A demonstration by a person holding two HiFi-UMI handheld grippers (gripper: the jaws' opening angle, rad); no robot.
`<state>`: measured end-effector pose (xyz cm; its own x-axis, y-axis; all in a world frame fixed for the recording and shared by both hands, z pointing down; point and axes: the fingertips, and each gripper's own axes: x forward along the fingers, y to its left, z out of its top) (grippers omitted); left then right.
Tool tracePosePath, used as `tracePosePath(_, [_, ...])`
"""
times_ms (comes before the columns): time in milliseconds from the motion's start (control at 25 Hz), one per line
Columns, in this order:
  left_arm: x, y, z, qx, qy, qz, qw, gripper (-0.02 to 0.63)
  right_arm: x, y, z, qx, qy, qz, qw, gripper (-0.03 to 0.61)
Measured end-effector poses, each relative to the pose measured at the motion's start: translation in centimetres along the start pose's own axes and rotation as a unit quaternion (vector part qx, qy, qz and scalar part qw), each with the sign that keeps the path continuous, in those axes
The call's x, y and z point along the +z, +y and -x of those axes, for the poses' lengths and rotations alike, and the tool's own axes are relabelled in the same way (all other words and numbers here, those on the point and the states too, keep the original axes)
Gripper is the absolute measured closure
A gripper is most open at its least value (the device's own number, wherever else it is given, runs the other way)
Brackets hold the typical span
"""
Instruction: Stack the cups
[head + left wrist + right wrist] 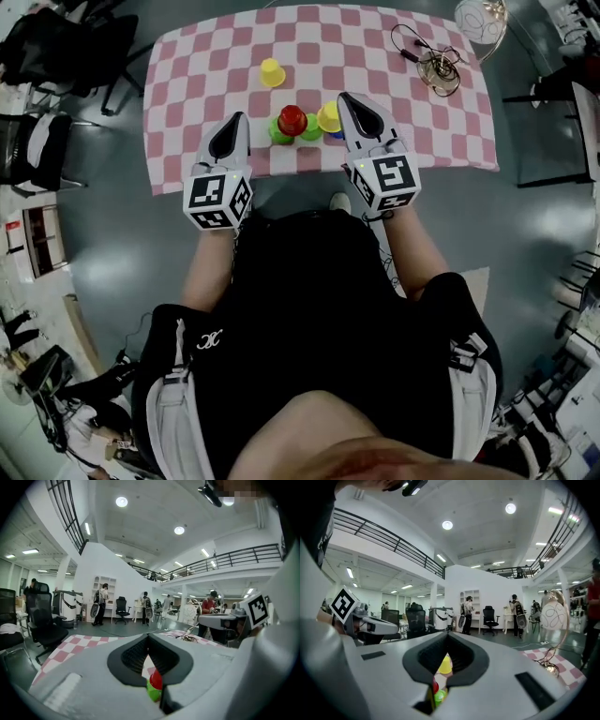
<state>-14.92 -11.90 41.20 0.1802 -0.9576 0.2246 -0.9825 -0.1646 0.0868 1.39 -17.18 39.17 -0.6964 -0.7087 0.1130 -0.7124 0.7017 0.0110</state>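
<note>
On the pink-checked table a red cup sits upside down on green cups, with a second green one beside it. To the right a yellow cup tops a blue one. A lone yellow cup stands farther back. My left gripper is shut and empty, just left of the red cup. My right gripper is shut and empty, just right of the yellow cup. The left gripper view shows the red cup through the jaws. The right gripper view shows the lone yellow cup.
A tangle of cables lies at the table's back right, with a clear wire globe beyond the corner. Office chairs stand left of the table. The table's front edge runs just under both grippers.
</note>
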Motion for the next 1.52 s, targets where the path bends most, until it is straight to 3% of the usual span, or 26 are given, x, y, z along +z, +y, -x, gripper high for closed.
tracePosePath(160, [-0.4,4.0,-0.4,-0.076,0.011,-0.016,0.9969,0.598,-0.4,3.3,-2.2,-0.085,0.007,-0.010,0.996,0.578])
tracePosePath(320, [0.3,7.5,0.4,-0.139,0.021,-0.044,0.9892,0.598,0.5,6.6,-4.3,-0.175,0.004,-0.029,0.984,0.577])
tracePosePath(600, [0.3,12.4,1.2,-0.179,0.036,-0.034,0.9826,0.598,-0.5,12.2,-8.2,-0.256,0.024,-0.050,0.965,0.577])
tracePosePath(800, [-0.1,16.2,2.1,-0.178,0.043,-0.033,0.9826,0.598,-2.6,14.9,-12.7,-0.289,0.018,-0.069,0.955,0.551])
tracePosePath(920, [-0.2,18.5,2.4,-0.168,0.042,-0.031,0.9844,0.598,-4.3,15.1,-15.9,-0.308,0.013,-0.082,0.948,0.370])
tracePosePath(1000, [-0.4,20.0,2.5,-0.160,0.046,-0.028,0.9856,0.598,-6.0,14.6,-17.8,-0.332,0.022,-0.094,0.938,0.328])
tracePosePath(1200, [-1.7,23.2,2.7,-0.145,0.061,-0.023,0.9873,0.598,-10.3,12.2,-21.2,-0.400,0.064,-0.117,0.907,0.310])
tracePosePath(1520, [-4.3,27.8,1.8,-0.125,0.097,-0.021,0.9873,0.598,-17.3,7.4,-23.9,-0.469,0.133,-0.121,0.864,0.310])
